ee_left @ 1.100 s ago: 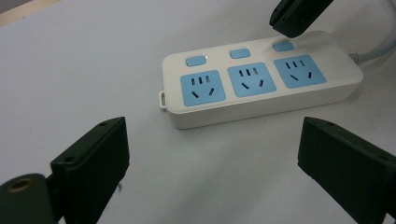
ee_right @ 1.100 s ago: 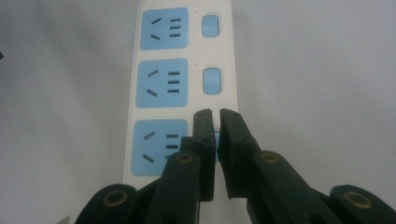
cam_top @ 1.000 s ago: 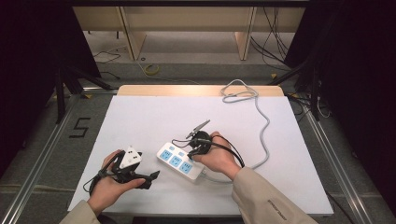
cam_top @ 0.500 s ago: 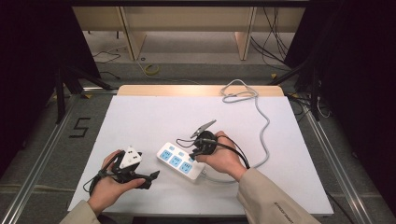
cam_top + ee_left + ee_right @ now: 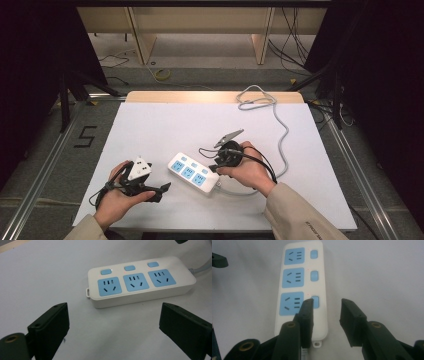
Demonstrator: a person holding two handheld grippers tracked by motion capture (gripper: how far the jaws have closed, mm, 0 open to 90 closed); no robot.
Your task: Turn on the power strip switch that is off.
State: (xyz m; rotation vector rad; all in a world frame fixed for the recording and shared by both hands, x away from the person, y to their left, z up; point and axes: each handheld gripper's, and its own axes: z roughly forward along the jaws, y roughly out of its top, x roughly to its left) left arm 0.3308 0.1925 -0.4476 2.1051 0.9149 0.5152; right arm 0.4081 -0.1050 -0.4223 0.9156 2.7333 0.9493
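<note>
Power strip [image 5: 194,173], white with three blue sockets and three blue switches, lies flat on the white table [image 5: 165,125] near its front edge, and serves as the reference for all positions below. Each socket, as seen in the left gripper view [image 5: 132,282], is empty; no plug is seated in any of them. A grey cord [image 5: 282,135] leaves the strip's right end, runs along the table past the right hand [image 5: 250,172] and ends in a loose coil at the far edge of the table. The right gripper [image 5: 216,169] is held at the strip's right end; in the right gripper view [image 5: 325,315] its jaws stand partly apart with nothing between them, one jaw over the edge of the nearest socket and its switch, the other over bare table just beside the strip. Whether that jaw touches the strip cannot be told. The left gripper [image 5: 160,190] is held by the left hand [image 5: 117,197] to the left of the strip and apart from it; in the left gripper view [image 5: 113,322] its jaws are spread wide, empty, and aimed at the strip's long side across a stretch of bare table.
</note>
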